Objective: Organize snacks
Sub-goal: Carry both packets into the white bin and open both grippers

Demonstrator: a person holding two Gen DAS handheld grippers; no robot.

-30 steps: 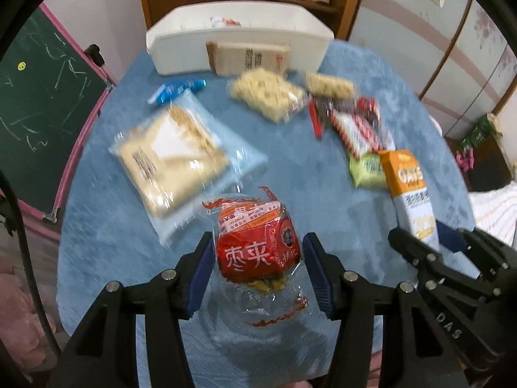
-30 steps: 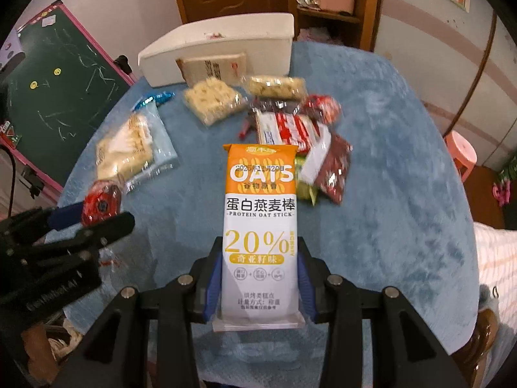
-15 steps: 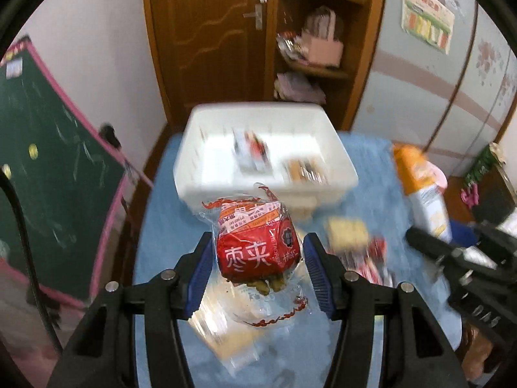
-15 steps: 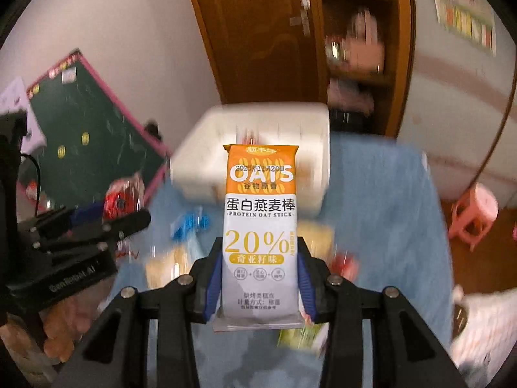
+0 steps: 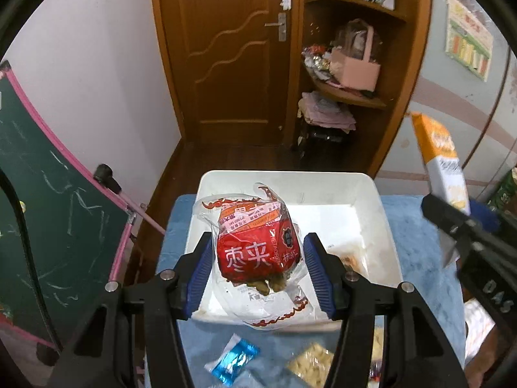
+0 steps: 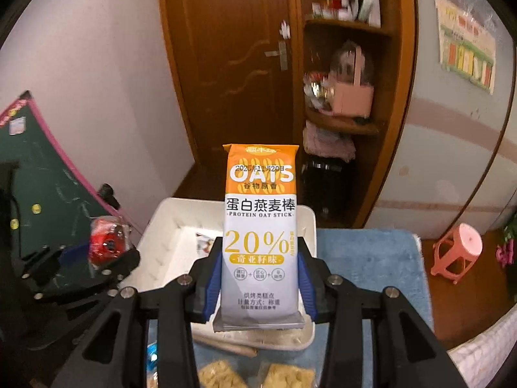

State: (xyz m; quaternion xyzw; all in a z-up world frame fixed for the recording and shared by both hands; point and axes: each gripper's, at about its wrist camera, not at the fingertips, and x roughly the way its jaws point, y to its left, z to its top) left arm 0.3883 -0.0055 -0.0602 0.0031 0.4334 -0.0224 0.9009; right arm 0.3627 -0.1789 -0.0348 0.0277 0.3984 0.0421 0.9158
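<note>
My left gripper (image 5: 257, 266) is shut on a red jujube snack packet (image 5: 257, 245) in clear wrap and holds it above the white plastic bin (image 5: 378, 200) at the table's far end. From the right wrist view that packet (image 6: 105, 242) shows at the left in the other gripper. My right gripper (image 6: 260, 279) is shut on an orange and white oat stick packet (image 6: 260, 226), upright above the same bin (image 6: 168, 216). The oat packet (image 5: 442, 165) also appears at the right edge of the left wrist view. A few small packets lie inside the bin.
The bin stands on a table with a blue cloth (image 5: 416, 242). Loose snacks lie on it near me: a blue wrapper (image 5: 234, 360) and cracker packs (image 6: 287, 375). A green chalkboard (image 5: 48, 226) leans at the left. A wooden door, shelves and a pink stool (image 6: 457, 252) stand beyond.
Both grippers have risen and travelled from over the snack pile to above the white bin at the far end, each still holding its packet. The bin's inside has come into view.
</note>
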